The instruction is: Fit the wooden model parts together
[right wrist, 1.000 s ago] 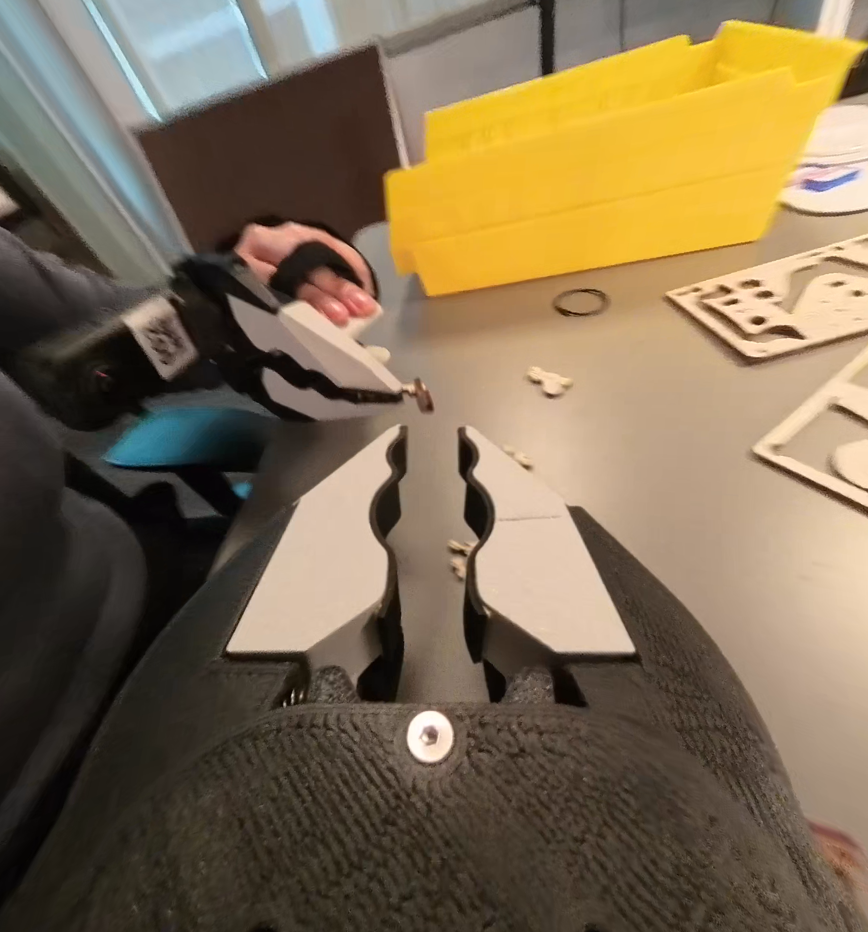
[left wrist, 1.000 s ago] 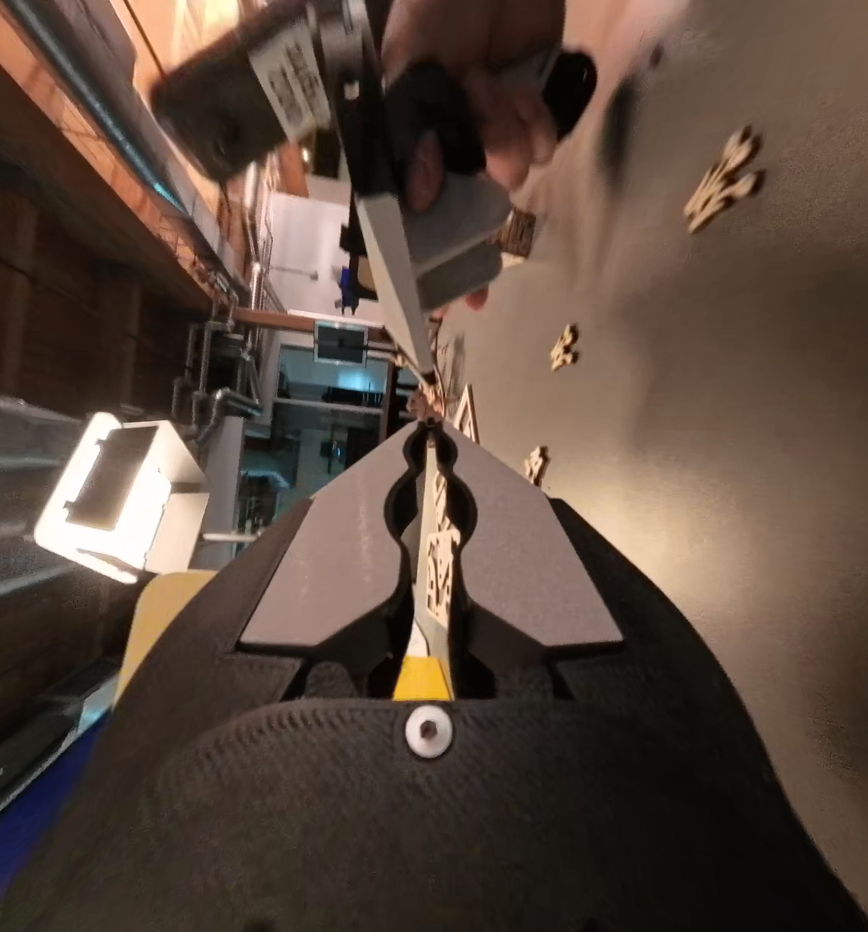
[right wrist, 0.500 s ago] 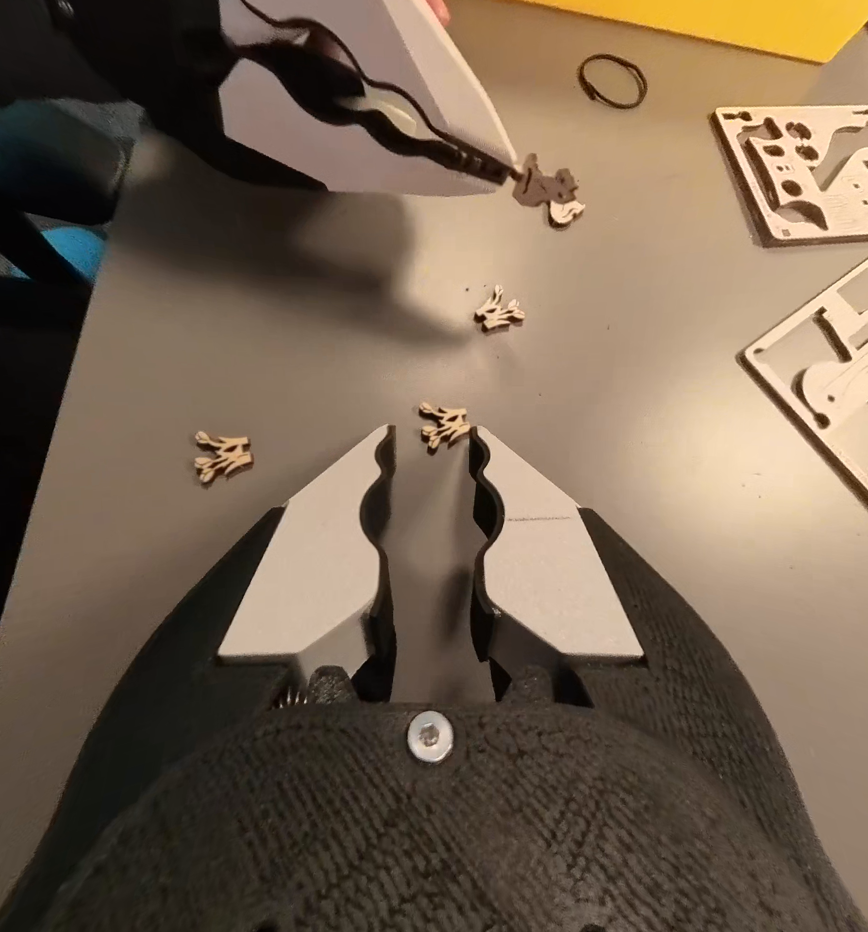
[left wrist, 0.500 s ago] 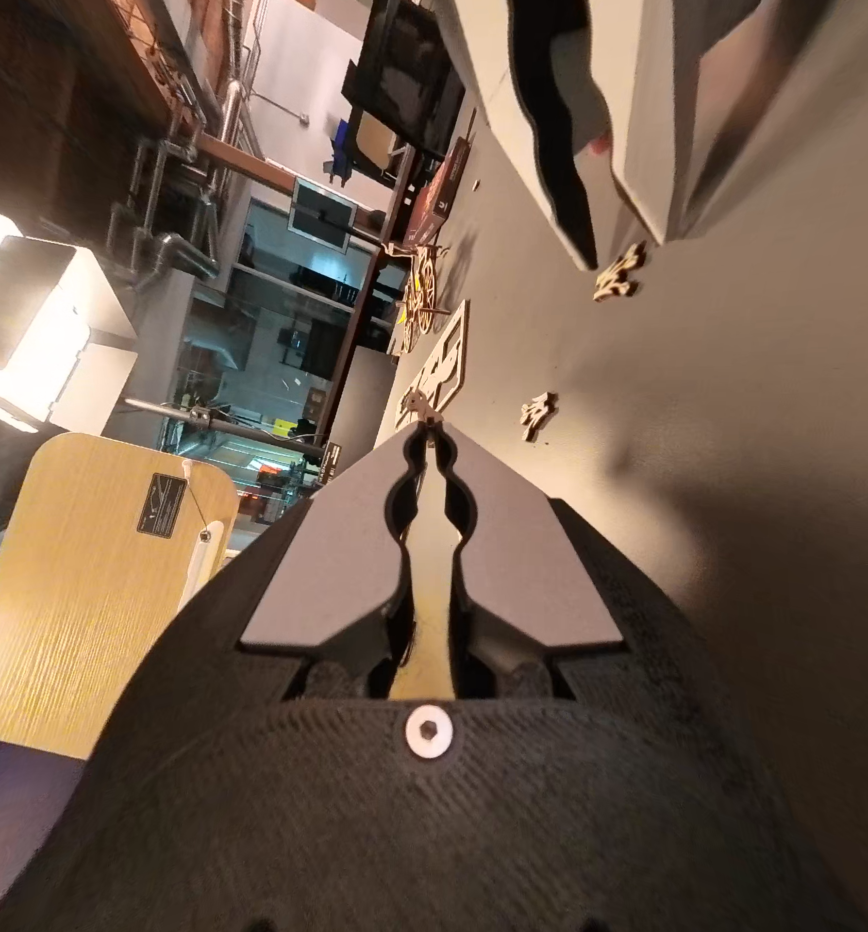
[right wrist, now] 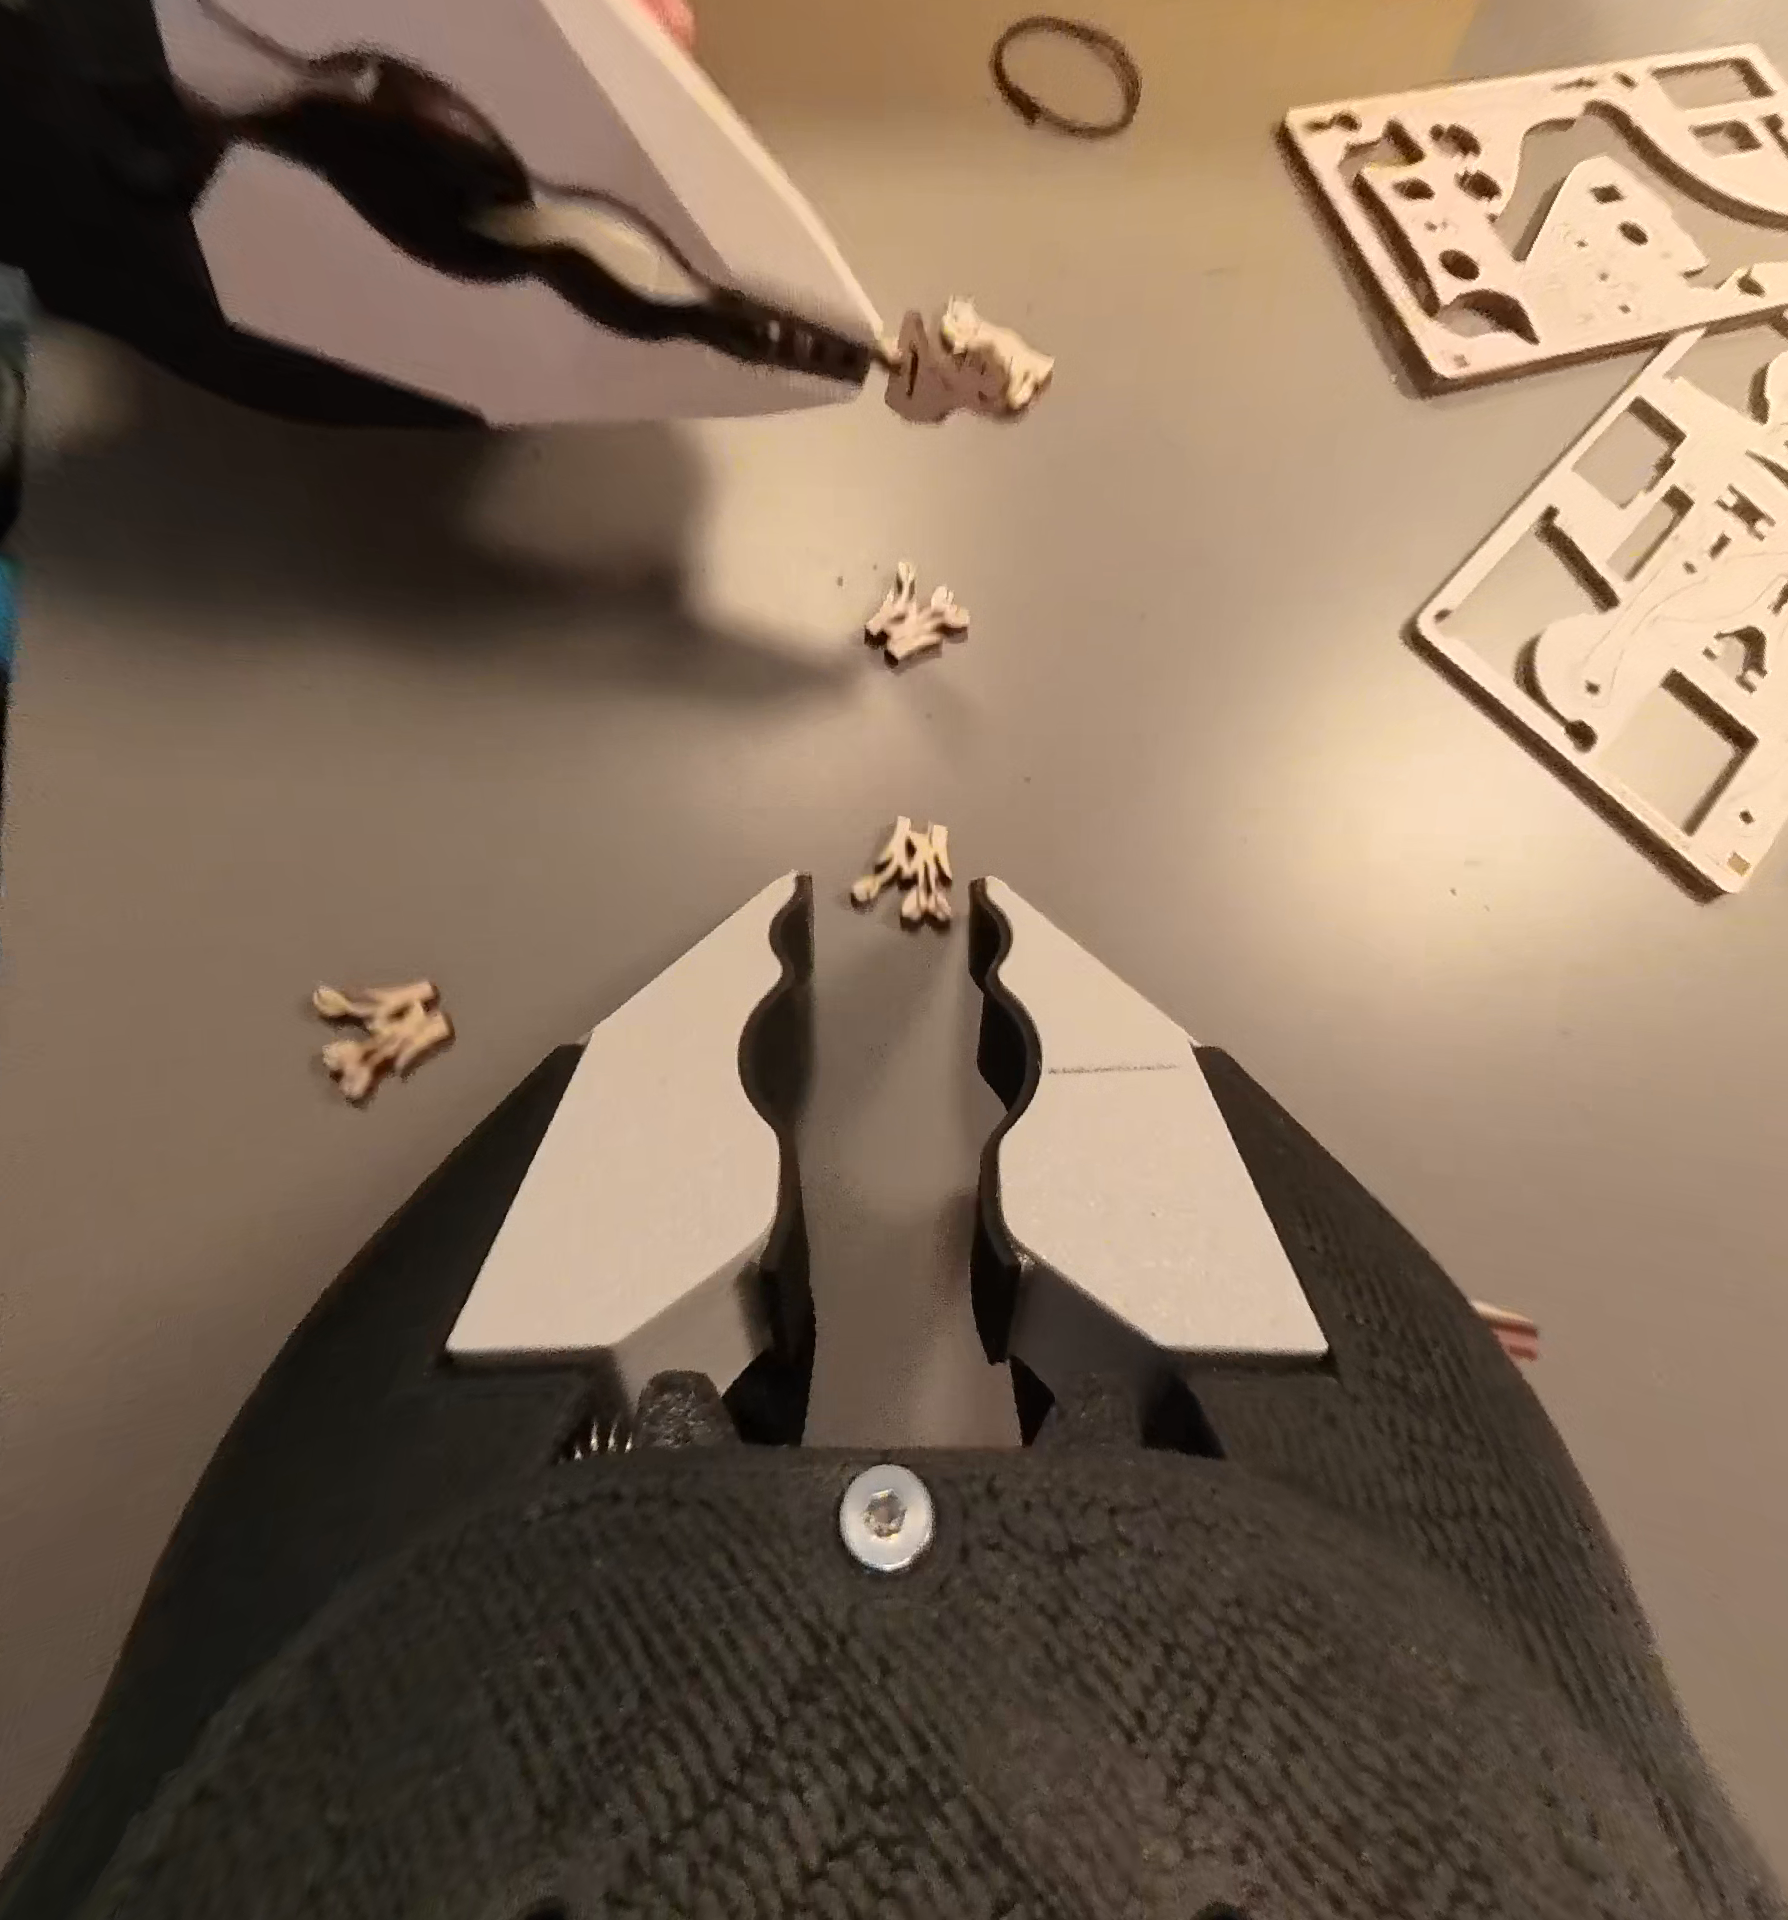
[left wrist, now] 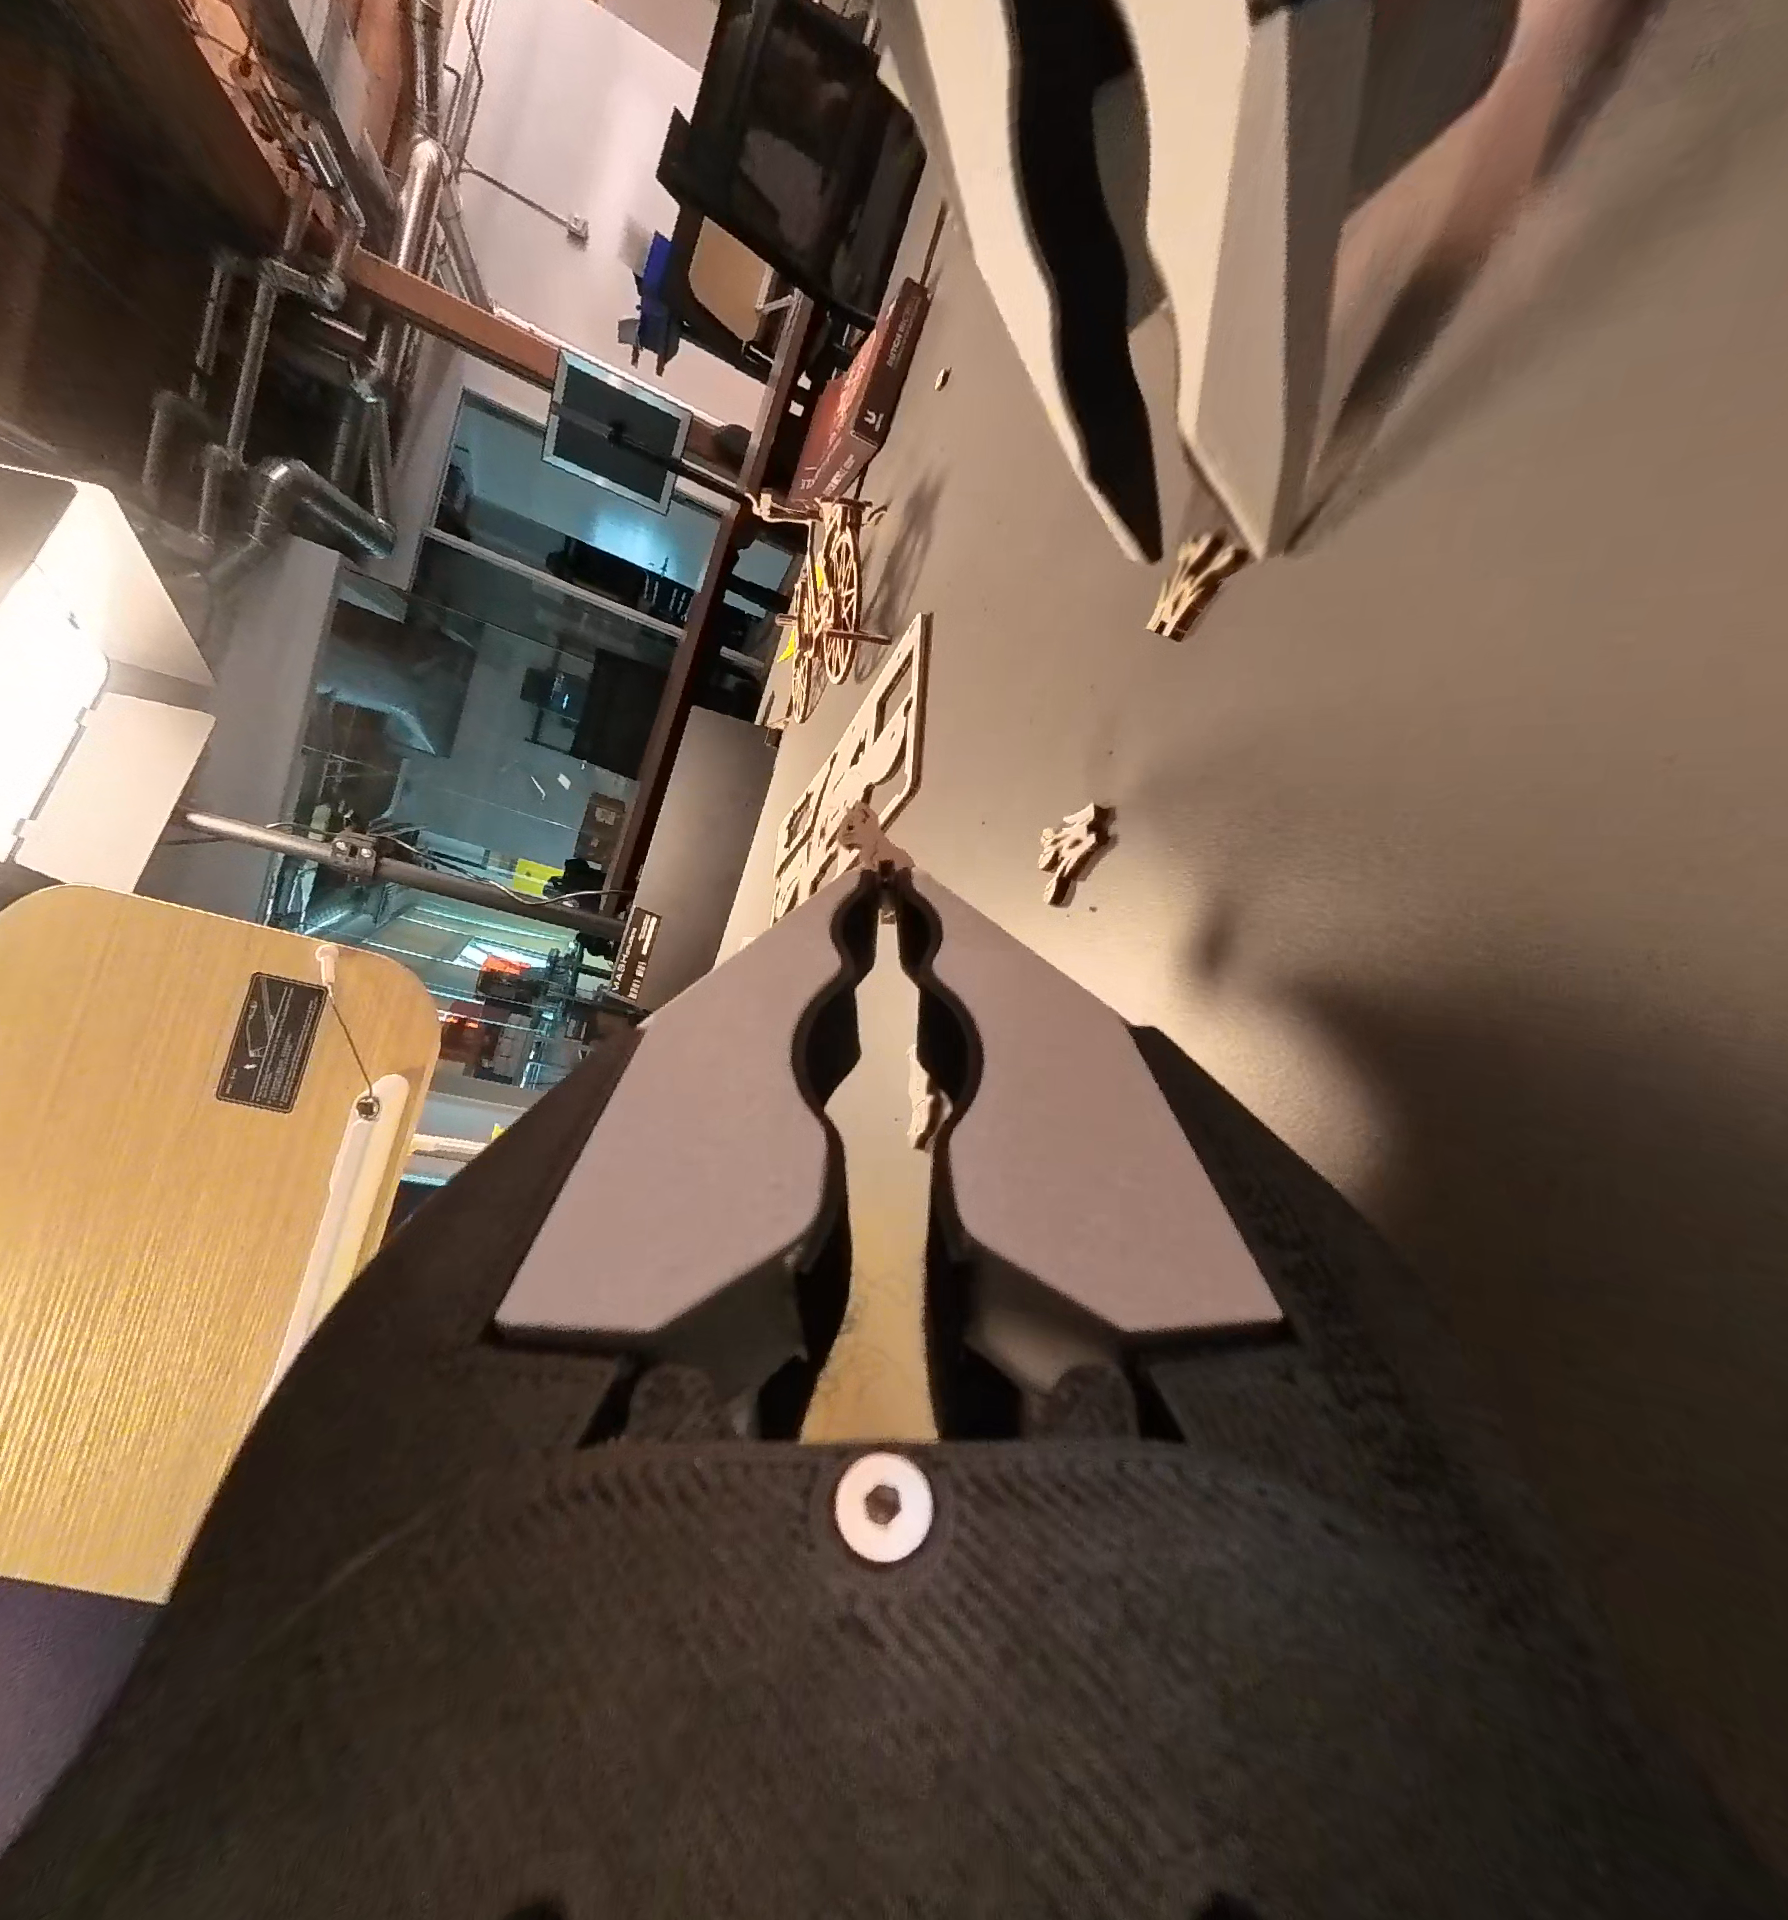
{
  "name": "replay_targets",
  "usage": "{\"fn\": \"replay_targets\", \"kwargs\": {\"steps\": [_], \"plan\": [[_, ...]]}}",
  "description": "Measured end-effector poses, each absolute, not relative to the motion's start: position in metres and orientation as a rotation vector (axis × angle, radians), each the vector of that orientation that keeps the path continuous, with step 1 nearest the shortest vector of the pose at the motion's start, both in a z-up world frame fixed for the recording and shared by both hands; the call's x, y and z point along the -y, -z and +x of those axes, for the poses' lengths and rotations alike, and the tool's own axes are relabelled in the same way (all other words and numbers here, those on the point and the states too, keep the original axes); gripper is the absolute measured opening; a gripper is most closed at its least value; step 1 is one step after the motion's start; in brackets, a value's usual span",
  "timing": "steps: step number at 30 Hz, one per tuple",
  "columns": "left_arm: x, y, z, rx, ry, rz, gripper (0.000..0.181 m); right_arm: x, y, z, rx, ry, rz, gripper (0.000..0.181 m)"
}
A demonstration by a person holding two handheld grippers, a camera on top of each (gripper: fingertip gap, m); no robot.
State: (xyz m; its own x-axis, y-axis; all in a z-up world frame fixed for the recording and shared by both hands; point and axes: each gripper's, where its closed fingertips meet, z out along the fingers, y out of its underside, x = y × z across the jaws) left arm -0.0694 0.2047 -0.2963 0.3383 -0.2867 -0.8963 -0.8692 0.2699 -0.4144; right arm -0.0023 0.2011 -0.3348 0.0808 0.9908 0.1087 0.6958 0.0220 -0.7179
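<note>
My left gripper is shut on a small flat wooden piece that sticks out past its tips. In the right wrist view this gripper comes in from the upper left, and its held piece hangs just above the grey table beside another light part. My right gripper is open and empty, low over the table. A small branched wooden part lies just ahead of it, between the tips. In the left wrist view the right gripper hovers right over that part.
More small branched parts lie loose on the table. Two cut-out wooden sheets lie at the right and a black rubber band at the back. A built wooden bicycle model stands farther off. The gap from one gripper's tips to the other's is roughly 8 cm.
My right gripper has tipped down from level and dropped closer to the table, with a branched part now between its tips. My left gripper keeps its piece and has hardly moved.
</note>
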Motion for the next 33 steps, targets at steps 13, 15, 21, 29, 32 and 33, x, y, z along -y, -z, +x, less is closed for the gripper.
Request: {"fn": "replay_targets", "kwargs": {"steps": [13, 15, 21, 29, 32, 33], "plan": [[-0.179, 0.303, -0.061, -1.275, -0.303, -1.457, 0.001, -0.202, 0.333, -0.001, 1.699, -0.631, -1.690, 0.017], [-0.171, 0.306, -0.064, -1.295, -0.217, -1.554, 0.001, -0.195, 0.329, -0.002, 1.736, -0.669, -1.636, 0.017], [-0.143, 0.299, -0.065, -1.271, 0.226, -1.799, 0.001, -0.173, 0.324, -0.005, 1.828, -0.779, -1.536, 0.017], [-0.137, 0.322, -0.080, -1.373, 0.448, -2.135, 0.001, -0.165, 0.324, -0.007, 1.843, -0.858, -1.530, 0.017], [-0.136, 0.329, -0.077, -1.406, 0.479, -2.207, 0.002, -0.163, 0.325, -0.007, 1.853, -0.862, -1.530, 0.017], [-0.136, 0.332, -0.079, -1.406, 0.473, -2.233, 0.006, -0.163, 0.325, -0.007, 1.856, -0.863, -1.529, 0.017]]}}
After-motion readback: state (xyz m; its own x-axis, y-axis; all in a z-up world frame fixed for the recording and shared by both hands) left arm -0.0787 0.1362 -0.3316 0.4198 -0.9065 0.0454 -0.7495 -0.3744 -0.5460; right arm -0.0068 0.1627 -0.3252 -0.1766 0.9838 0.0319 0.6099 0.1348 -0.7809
